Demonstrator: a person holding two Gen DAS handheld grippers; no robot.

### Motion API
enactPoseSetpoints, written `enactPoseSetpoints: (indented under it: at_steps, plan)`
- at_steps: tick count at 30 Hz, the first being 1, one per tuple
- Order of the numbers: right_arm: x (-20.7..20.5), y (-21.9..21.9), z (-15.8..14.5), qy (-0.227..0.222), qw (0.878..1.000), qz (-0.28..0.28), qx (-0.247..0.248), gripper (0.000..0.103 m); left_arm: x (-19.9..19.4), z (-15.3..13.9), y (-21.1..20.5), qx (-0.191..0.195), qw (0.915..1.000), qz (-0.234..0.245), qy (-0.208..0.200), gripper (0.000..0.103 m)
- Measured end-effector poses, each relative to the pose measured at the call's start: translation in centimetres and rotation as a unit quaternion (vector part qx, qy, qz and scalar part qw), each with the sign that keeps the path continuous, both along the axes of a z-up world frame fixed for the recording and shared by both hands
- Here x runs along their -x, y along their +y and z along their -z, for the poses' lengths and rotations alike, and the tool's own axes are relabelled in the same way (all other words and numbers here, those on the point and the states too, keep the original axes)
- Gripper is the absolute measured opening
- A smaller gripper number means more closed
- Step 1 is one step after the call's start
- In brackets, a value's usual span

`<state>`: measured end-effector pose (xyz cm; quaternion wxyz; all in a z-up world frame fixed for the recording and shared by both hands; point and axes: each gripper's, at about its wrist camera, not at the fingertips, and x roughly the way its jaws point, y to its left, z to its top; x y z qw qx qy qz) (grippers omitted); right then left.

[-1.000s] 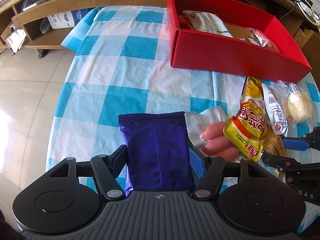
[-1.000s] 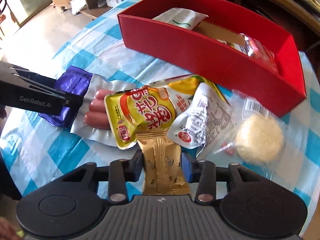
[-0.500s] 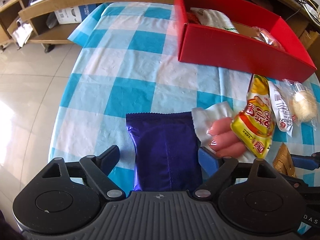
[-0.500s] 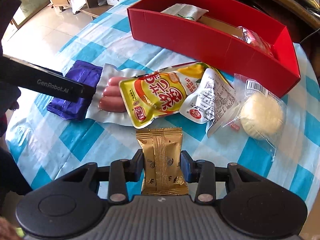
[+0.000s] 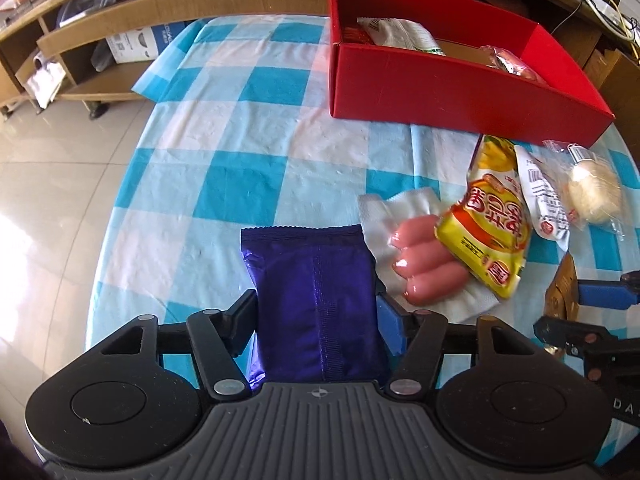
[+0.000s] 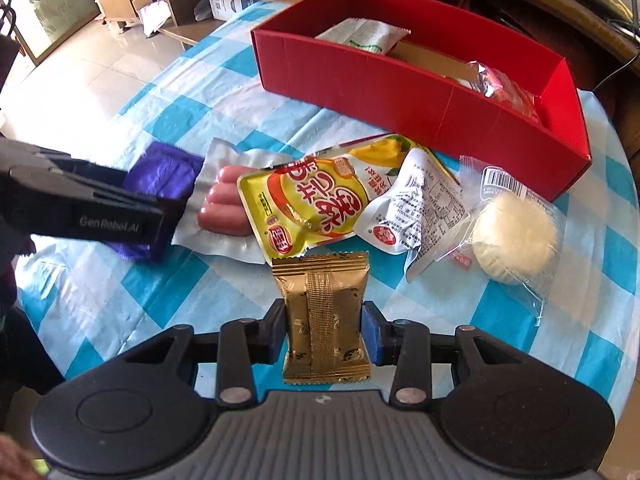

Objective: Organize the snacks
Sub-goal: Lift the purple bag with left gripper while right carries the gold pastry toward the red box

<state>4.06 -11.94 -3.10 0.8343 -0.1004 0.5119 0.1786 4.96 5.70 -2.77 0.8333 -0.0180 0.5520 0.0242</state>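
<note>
My left hand-held gripper (image 5: 316, 316) is clamped on the purple packet (image 5: 314, 300); my right hand-held gripper (image 6: 325, 330) is clamped on the gold packet (image 6: 325, 320). Both packets point lengthwise, straight ahead. The red box (image 6: 420, 92) lies ahead across the table (image 5: 240, 152), right of the left one; I judge the right nearer.

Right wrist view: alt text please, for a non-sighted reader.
The right gripper clamps a gold foil snack packet above a blue-and-white checked tablecloth. Beyond lie a yellow pouch, packaged pink sausages, a wrapped pale round bun and a red cardboard box.
</note>
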Motion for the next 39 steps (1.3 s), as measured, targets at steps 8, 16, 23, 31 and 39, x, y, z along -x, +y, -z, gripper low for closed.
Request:
enactPoseSetpoints:
  at_steps: [8, 16, 23, 31, 39]
  plan:
    - [0.2, -0.1, -0.6, -0.011, 1.000, -0.001, -0.006, 0.051, 1.6, -1.2, 0.0, 0.021, 0.9997, -0.002, -0.006, 0.068]
    - [0.2, -0.1, -0.3, -0.008, 1.000, 0.000, -0.002, 0.051, 2.6, -1.6, -0.3, 0.051, 0.9987, 0.008, 0.001, 0.049]
    - [0.1, -0.2, 0.0, -0.007, 1.000, 0.002, -0.002, 0.051, 2.3, -1.1, -1.0, 0.047, 0.9989, -0.004, 0.002, 0.089]
    - [0.3, -1.1, -0.3, -0.011, 1.000, 0.007, -0.009, 0.051, 3.1, 0.6, -3.9, -0.022, 0.9996, 0.015, 0.010, 0.083]
    - [0.8, -1.6, -1.0, -0.023, 1.000, 0.006, -0.019, 0.051, 4.3, -0.4, -3.1, 0.004, 0.9999, 0.009, 0.012, 0.068]
